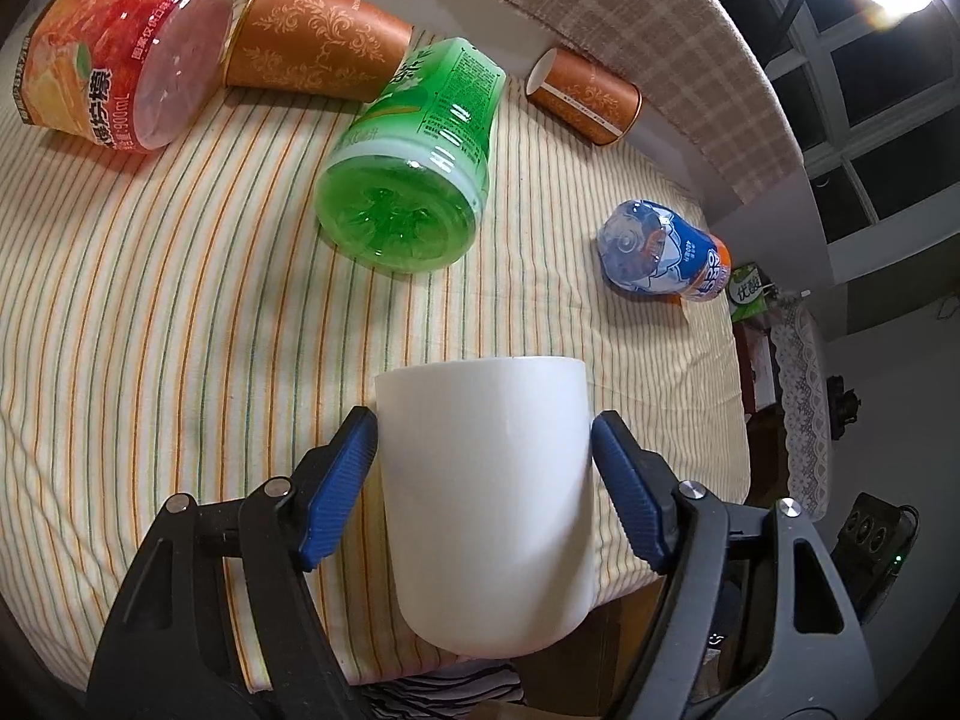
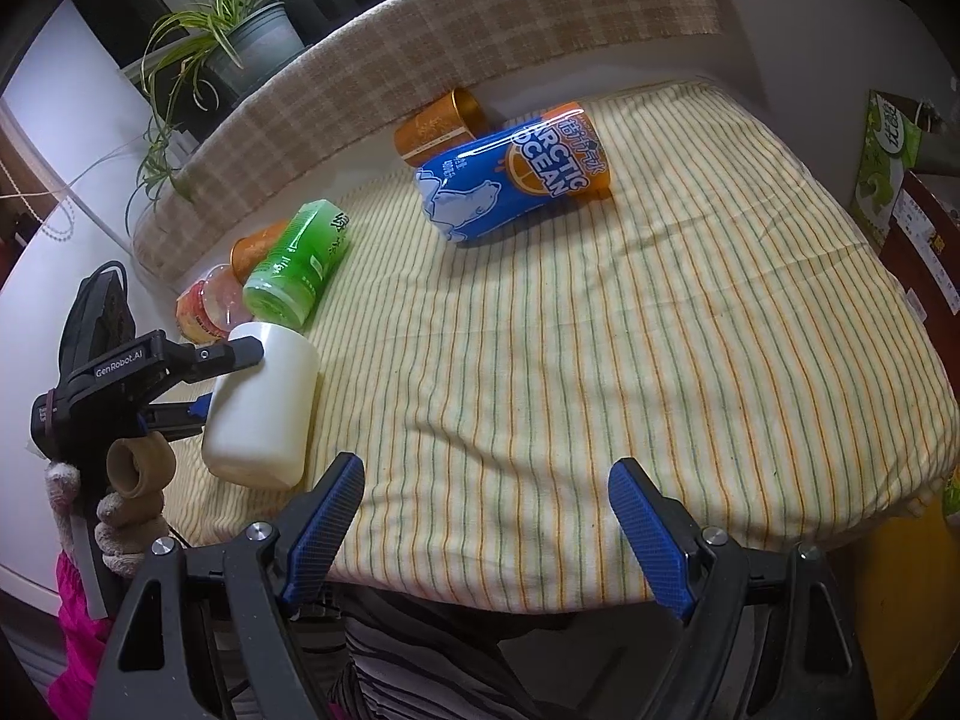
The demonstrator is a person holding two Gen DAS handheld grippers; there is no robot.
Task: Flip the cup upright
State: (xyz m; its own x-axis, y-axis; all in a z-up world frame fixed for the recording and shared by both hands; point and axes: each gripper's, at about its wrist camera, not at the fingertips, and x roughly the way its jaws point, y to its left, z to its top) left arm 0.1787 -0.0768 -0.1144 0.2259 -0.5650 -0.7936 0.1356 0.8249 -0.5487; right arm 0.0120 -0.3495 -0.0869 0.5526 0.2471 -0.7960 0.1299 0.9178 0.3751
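A plain white cup [image 1: 489,498] sits between the blue pads of my left gripper [image 1: 485,426], which is shut on its sides near the front edge of the striped tablecloth [image 1: 150,300]. In the right wrist view the white cup [image 2: 264,402] is tilted, held by the left gripper [image 2: 231,378] at the table's left front. Which end of the cup is open cannot be told. My right gripper [image 2: 486,480] is open and empty above the cloth's front edge.
On the cloth lie a green bottle [image 1: 414,156], a red-orange bottle [image 1: 126,54], a blue Arctic Ocean bottle [image 2: 510,171] and two orange paper cups [image 1: 318,36] [image 1: 585,96]. A checked cushion [image 2: 420,42] bounds the back. A potted plant [image 2: 240,36] stands behind.
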